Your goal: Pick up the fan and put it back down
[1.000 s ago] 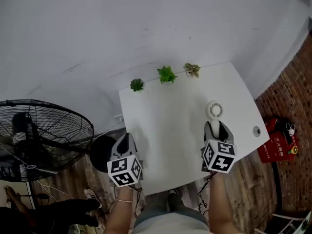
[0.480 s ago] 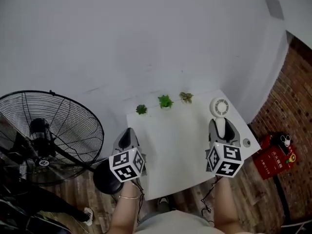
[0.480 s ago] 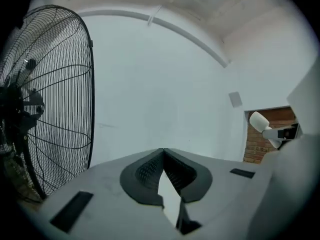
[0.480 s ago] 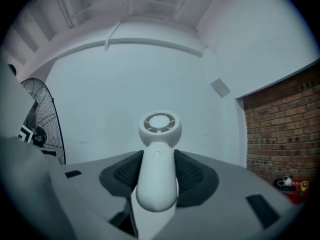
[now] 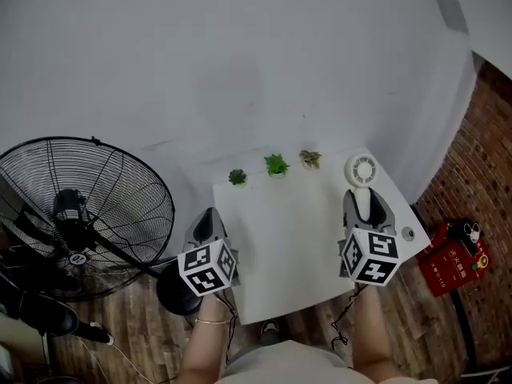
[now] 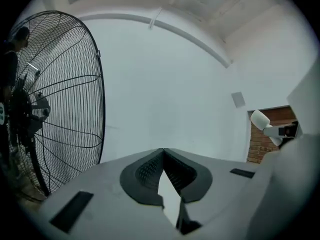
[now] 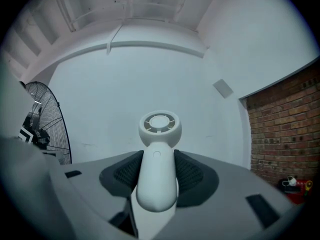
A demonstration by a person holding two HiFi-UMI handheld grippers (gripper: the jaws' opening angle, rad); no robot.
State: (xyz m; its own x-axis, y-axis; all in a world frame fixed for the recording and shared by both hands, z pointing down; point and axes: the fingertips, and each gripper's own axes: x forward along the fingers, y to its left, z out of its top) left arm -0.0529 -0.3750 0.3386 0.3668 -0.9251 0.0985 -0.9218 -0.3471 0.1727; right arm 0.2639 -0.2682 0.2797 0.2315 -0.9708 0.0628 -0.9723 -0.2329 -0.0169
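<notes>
1. Two claws hang over the white bench (image 5: pixel 280 238). The right claw (image 5: pixel 364 208) is clamped on the handle of the small white fan (image 7: pixel 159 149), whose round head pokes out past its tips.
2. Left claw (image 6: pixel 163 154) is pinched together with nothing in it, and the fan is well off to its right.

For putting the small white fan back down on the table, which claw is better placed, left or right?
Right. The right claw is shut on the fan above the white table, so it only needs lowering. The left claw is shut with nothing in it.
</notes>
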